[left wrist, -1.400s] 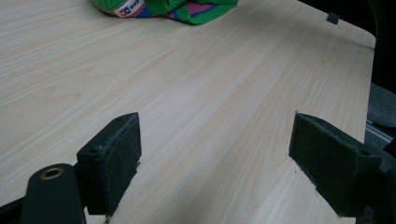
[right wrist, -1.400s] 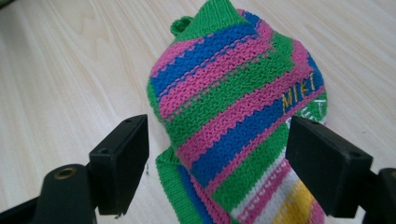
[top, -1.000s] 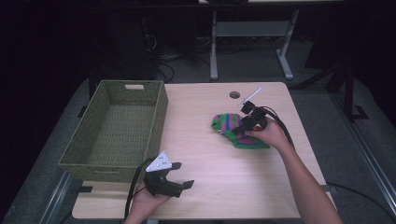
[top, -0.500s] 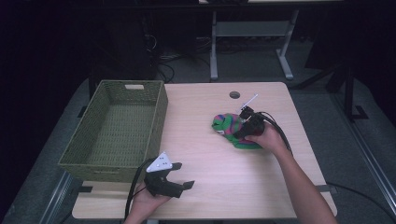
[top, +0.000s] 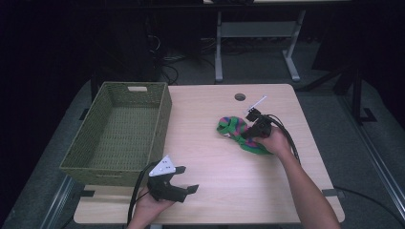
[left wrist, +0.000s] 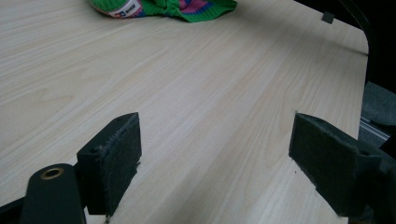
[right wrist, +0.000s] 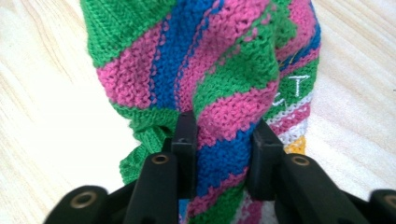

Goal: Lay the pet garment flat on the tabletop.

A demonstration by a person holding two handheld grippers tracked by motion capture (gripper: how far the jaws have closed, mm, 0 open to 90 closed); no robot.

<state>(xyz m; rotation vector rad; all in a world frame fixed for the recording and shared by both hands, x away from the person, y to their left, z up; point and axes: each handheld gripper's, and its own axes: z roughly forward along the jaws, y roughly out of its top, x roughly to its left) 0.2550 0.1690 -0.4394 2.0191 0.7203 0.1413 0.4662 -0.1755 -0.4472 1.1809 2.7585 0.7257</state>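
A knitted cloth [top: 231, 128] striped green, pink and blue lies bunched on the right half of the wooden table [top: 210, 157]. My right gripper [top: 247, 134] is on its right end. Its jaws have just been closing, and in the right gripper view the gripper [right wrist: 224, 135] now pinches a raised fold of the knitted cloth [right wrist: 219, 56] between its pads. My left gripper [top: 188, 179] rests near the table's front edge with its jaws wide apart. Nothing lies between its pads [left wrist: 116, 158] but bare wood. The knitted cloth [left wrist: 177, 7] lies far ahead of it.
A green woven basket [top: 165, 119] with nothing in it stands on the left of the table, just behind the left hand. A round cable hole [top: 239, 97] sits near the far edge. Bare wood stretches between the two hands.
The right gripper has shifted slightly left onto the knitted cloth and its jaws have closed on a fold of it. The left gripper has stayed where it was.
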